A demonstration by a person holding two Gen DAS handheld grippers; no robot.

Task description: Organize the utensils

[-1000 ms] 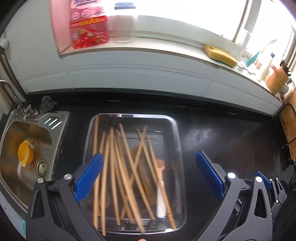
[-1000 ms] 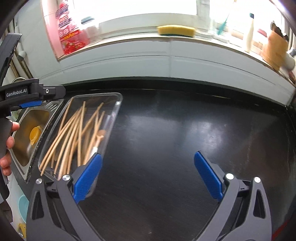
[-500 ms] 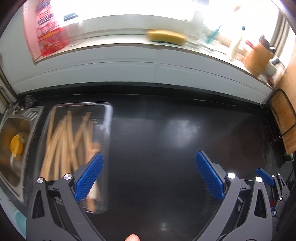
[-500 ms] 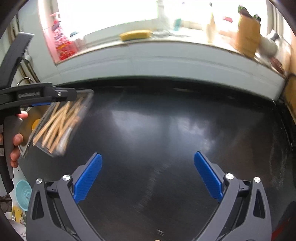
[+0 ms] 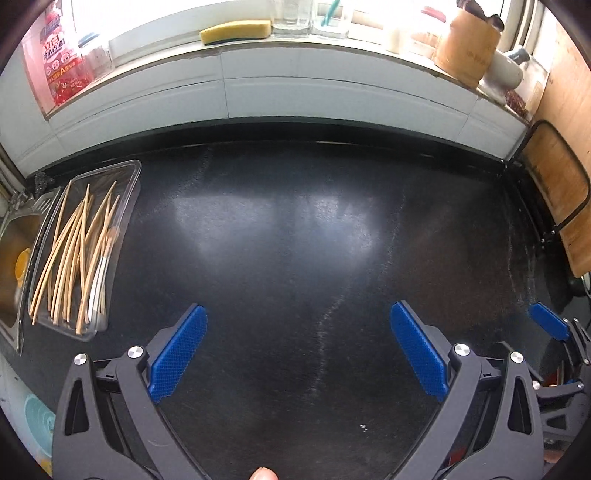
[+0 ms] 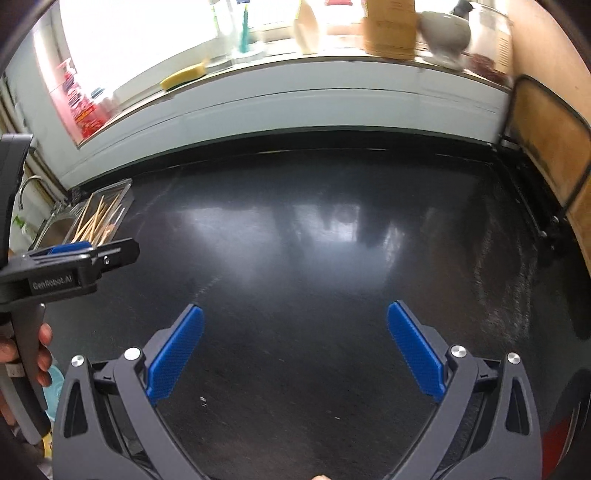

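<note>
Although the task concerns utensils, neither tool has any in hand: the left gripper (image 5: 298, 350) hangs over the bare black countertop (image 5: 314, 229) with its blue pads spread wide and nothing between them, and the right gripper (image 6: 295, 350) is just as wide apart and just as empty. The utensils themselves, a loose sheaf of wooden chopsticks (image 5: 70, 251) with what looks like a white-handled piece among them, lie in a clear plastic tray (image 5: 127, 173) at the far left of the counter, just beside the steel sink (image 5: 14, 236). The sticks cross one another at slight angles rather than lying parallel, so they are gathered in one container but not neatly aligned; that would fit a tray waiting to be sorted as well as one already filled. Both grippers point toward the middle of the counter, well apart from the tray, and the wide jaws suit either reaching or having let go. In the right wrist view the left gripper's body crosses in front of the tray's near end. Along the windowsill stand a yellow sponge (image 5: 234, 31), a red-labelled package (image 5: 61, 70) and a wooden holder (image 5: 467, 50) at the right, which may serve for utensils, though its contents are too dim to tell. A wire-framed board (image 5: 557, 188) leans at the right edge.
</note>
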